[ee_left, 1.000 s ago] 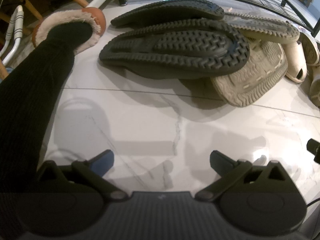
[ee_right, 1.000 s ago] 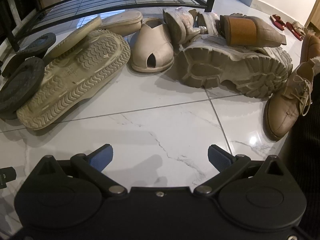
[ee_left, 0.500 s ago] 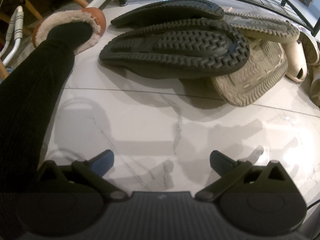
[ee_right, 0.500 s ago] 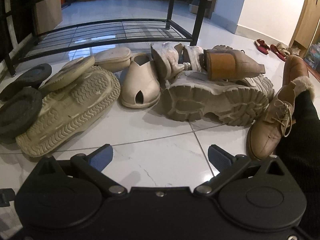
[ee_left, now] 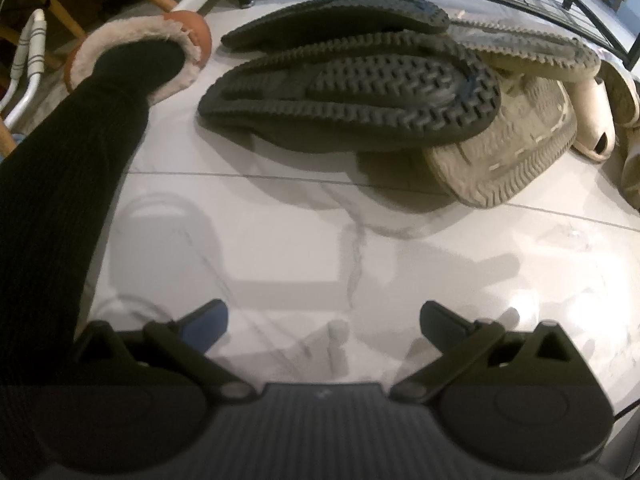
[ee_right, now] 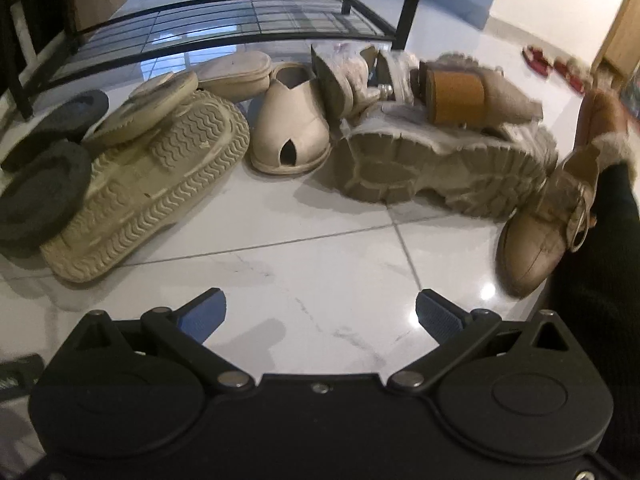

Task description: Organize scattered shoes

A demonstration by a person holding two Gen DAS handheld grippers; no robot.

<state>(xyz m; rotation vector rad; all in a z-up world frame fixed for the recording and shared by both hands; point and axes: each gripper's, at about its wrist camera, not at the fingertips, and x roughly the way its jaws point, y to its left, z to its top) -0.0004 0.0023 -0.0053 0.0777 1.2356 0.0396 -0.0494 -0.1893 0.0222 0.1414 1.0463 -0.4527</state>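
Note:
Shoes lie in a heap on the white tiled floor. In the left wrist view two dark slippers rest sole-up on a beige slipper. My left gripper hovers open over bare tile in front of them. The right wrist view shows the dark slippers, an upturned beige slipper, a cream peep-toe shoe, a chunky-soled beige sneaker, a block-heeled shoe on top of it, and a tan lace-up shoe. My right gripper is open, short of the heap.
A black metal shoe rack stands behind the heap. A person's black-clad leg in a fur-lined brown slipper stands at left, another leg at right. Red sandals lie far right.
The right gripper's view has tilted up and back down, ending a little closer to the shoes. The left gripper has barely moved.

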